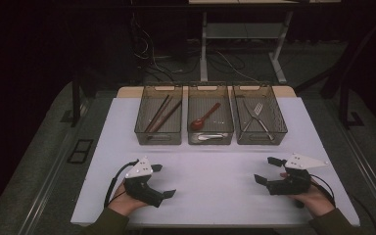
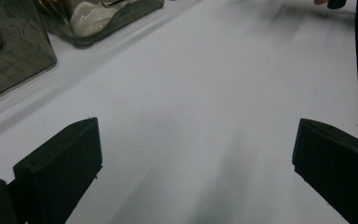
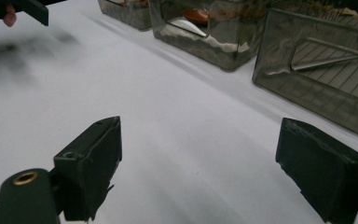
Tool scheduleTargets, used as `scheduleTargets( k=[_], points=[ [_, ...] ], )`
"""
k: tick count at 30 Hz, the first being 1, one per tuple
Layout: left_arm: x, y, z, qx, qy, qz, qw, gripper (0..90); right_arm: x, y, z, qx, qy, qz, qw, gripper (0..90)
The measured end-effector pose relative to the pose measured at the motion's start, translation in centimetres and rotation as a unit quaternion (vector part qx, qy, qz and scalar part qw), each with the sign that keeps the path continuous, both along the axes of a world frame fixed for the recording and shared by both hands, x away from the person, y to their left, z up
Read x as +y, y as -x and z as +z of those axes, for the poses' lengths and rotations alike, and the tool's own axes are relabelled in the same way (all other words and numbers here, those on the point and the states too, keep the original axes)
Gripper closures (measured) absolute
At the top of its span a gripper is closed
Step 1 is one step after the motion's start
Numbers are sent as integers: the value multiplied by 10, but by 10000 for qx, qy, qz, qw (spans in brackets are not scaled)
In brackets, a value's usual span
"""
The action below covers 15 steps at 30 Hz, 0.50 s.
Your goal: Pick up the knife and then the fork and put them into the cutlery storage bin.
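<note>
We hold the left gripper [image 1: 162, 180] and right gripper [image 1: 268, 170] low over the near table [image 1: 210, 161], both with fingers spread wide and holding nothing. Both point inward toward each other, hands resting near the table's near edge. This looks like the start or end of sorting cutlery. Far across the table stand three bins [image 1: 210, 138]: chopsticks [image 1: 161, 115] left, spoons [image 1: 204, 117] middle, forks [image 1: 257, 117] right. Next we'd reach forward toward a bin.
</note>
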<state>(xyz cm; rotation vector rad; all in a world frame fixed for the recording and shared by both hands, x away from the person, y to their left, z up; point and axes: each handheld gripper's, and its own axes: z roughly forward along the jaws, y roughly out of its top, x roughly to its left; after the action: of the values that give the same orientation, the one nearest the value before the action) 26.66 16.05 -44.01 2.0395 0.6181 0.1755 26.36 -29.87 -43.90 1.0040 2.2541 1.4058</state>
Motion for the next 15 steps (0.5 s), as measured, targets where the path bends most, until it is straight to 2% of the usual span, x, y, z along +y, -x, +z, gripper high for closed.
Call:
scheduleTargets(
  k=[7, 15],
  points=[
    [0, 0, 0, 2, -7, 0, 10000, 8, -1, 7, -6, 43, 7, 132, 9999, 141],
    [-1, 0, -1, 8, -15, -22, 10000, 8, 0, 7, -9, 103, 91, 189, 9997, 141]
  ],
)
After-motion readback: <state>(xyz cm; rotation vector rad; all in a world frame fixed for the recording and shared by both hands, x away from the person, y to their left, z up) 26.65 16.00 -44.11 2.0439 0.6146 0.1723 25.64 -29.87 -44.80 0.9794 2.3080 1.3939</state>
